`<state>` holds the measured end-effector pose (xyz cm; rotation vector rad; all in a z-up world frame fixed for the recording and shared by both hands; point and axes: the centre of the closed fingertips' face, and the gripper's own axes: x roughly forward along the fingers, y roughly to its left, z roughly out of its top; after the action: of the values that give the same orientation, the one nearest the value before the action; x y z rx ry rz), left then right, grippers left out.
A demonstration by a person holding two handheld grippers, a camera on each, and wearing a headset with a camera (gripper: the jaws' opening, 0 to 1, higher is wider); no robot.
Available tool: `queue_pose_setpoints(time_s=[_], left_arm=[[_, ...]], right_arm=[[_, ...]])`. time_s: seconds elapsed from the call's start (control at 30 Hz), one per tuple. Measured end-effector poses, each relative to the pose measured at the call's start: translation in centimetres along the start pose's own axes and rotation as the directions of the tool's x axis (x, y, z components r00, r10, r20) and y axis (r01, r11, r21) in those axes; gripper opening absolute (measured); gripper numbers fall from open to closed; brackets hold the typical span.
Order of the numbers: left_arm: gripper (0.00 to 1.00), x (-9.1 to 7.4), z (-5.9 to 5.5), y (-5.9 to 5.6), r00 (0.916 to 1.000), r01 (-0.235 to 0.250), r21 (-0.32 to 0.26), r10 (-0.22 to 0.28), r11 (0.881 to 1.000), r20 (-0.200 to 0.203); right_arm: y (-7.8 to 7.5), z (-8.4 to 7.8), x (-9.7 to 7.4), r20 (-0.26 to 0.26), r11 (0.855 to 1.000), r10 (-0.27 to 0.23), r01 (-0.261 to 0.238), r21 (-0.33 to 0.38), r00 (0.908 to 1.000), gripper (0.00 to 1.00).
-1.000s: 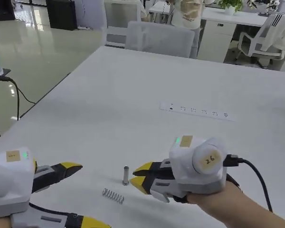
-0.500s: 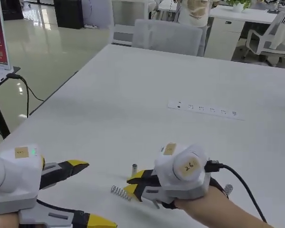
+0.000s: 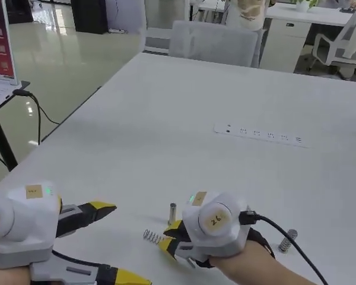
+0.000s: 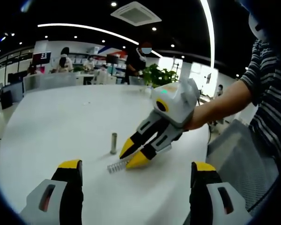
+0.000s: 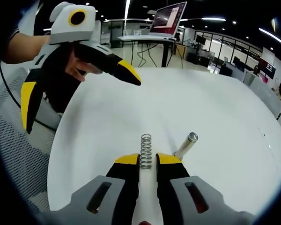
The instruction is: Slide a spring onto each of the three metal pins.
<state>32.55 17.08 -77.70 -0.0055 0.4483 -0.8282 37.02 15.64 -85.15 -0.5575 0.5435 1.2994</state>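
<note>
The right hand-held gripper [image 5: 146, 163] has its jaws pinched on the near end of the spring [image 5: 146, 143], which lies flat on the counter [image 5: 178, 101] with its long axis pointing to 12 o'clock. The bare pin [image 5: 187, 144] stands just beside it at 1 o'clock. The left hand-held gripper [image 3: 124, 242], jaws wide apart, sits farther off.

a white workbench [image 3: 184, 107] with a grey chair [image 3: 213, 44] behind it stands on glossy pale floor [image 3: 65, 56].
</note>
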Motion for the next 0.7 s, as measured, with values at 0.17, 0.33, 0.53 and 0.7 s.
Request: queue_pose_setpoints(time_s=[0.17, 0.33, 0.53, 0.7], left_arm=[[0.93, 0.0, 0.0, 0.1, 1.0000, -0.002, -0.004, 0.002, 1.000, 0.001], [0.93, 0.0, -0.2, 0.3, 1.0000, -0.004, -0.006, 0.004, 1.000, -0.003], [0.92, 0.3, -0.2, 0.0, 1.0000, 0.005, -0.006, -0.005, 1.000, -0.008], [0.92, 0.8, 0.0, -0.2, 0.9999, 0.013, -0.002, -0.013, 1.000, -0.008]], right_arm=[[0.0, -0.6, 0.5, -0.007, 0.999, 0.020, -0.020, 0.050, 0.9998, 0.10], [0.1, -0.7, 0.4, 0.010, 0.999, 0.022, -0.022, 0.046, 0.9997, 0.08], [0.4, -0.5, -0.6, 0.015, 0.999, 0.032, -0.032, 0.014, 0.9994, 0.08], [0.4, -0.3, -2.0, 0.035, 0.999, 0.034, -0.035, 0.024, 0.9988, 0.08]])
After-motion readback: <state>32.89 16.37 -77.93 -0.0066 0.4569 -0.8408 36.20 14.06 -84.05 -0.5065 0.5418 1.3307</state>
